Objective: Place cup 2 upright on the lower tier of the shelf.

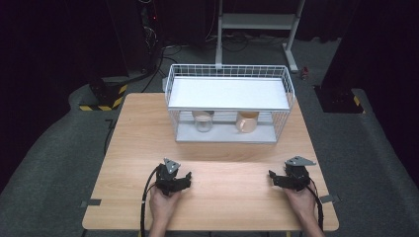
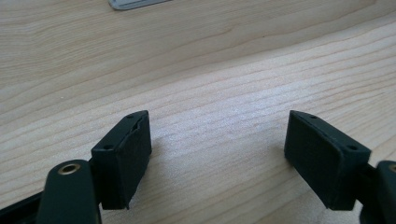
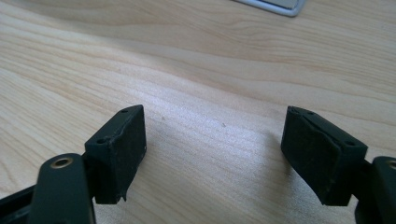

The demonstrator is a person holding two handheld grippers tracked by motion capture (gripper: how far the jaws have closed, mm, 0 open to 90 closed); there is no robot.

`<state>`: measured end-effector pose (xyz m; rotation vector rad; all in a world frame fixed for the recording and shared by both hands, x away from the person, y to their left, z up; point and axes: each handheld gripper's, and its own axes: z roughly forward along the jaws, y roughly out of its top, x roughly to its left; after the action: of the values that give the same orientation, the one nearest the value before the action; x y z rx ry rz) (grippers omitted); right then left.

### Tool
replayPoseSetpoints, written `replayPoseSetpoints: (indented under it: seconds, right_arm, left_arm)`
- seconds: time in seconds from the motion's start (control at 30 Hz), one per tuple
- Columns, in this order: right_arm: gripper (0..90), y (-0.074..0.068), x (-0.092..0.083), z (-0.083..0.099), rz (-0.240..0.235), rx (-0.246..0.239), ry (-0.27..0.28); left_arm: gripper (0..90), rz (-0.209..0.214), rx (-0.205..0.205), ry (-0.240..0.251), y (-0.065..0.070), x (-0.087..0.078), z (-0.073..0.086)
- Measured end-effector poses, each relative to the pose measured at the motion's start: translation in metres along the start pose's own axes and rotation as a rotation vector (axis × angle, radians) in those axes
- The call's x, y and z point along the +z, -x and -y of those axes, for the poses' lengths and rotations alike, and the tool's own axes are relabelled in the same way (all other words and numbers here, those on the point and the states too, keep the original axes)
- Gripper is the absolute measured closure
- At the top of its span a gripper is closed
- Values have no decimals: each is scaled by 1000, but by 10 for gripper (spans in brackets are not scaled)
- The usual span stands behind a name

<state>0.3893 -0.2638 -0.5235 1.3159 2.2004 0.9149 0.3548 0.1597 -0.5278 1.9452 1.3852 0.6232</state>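
Both tongs, left tongs (image 1: 184,178) and right tongs (image 1: 274,178), rest gaping and empty on the bench (image 1: 222,148), well apart from the glass jar (image 1: 203,121) and mug (image 1: 247,122) under the wire rack (image 1: 228,101), so nothing looks begun

Grey carpet floor (image 1: 44,163), dark room (black-yellow hazard tape (image 1: 101,104) left), white metal stand (image 1: 257,22) behind table.

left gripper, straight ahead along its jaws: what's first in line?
Probably bare wooden table: the open left gripper tilts down at it, nothing between the jaws. Beyond lies the grey base corner of the white wire rack, though depth is unclear.
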Motion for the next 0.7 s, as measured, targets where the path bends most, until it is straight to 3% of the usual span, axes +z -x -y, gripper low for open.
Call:
replayPoseSetpoints:
  seconds: [0.7]
  right_arm:
    - [210, -2, 1, 0, 15, 16, -1]
  left_arm:
    - [231, -3, -3, 0, 0, 0, 0]
